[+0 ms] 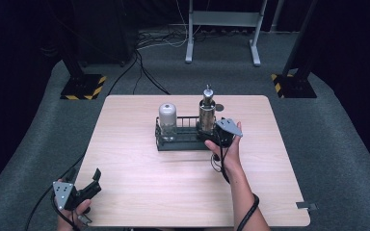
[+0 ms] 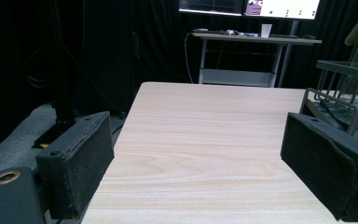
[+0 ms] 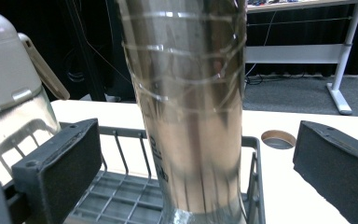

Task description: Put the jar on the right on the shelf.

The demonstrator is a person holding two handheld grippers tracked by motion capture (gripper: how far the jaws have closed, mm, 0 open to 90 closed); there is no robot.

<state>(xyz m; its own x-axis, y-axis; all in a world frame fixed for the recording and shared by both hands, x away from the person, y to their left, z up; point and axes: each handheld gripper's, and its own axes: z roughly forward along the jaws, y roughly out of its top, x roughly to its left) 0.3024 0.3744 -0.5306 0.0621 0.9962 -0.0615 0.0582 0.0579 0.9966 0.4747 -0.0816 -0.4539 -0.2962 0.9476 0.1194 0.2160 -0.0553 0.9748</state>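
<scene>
Right claw [image 3: 193, 177] is wide apart around the steel bottle [image 3: 191, 107] standing dead ahead in the wire rack [image 3: 121, 196], so it's lining up the grab and next just needs squeezing; left claw [image 2: 196, 172] waits apart over bare bench [image 2: 205, 130].

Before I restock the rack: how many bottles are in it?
2: a white-capped bottle at the left end of the rack, and a tall bottle at the right end.

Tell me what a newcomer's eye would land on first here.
A tall shiny bottle stands in a black wire rack mid-table, beside a clear jar with a pale lid. The right gripper sits open at the bottle's base; the left gripper hangs open near the table's front-left corner.
</scene>
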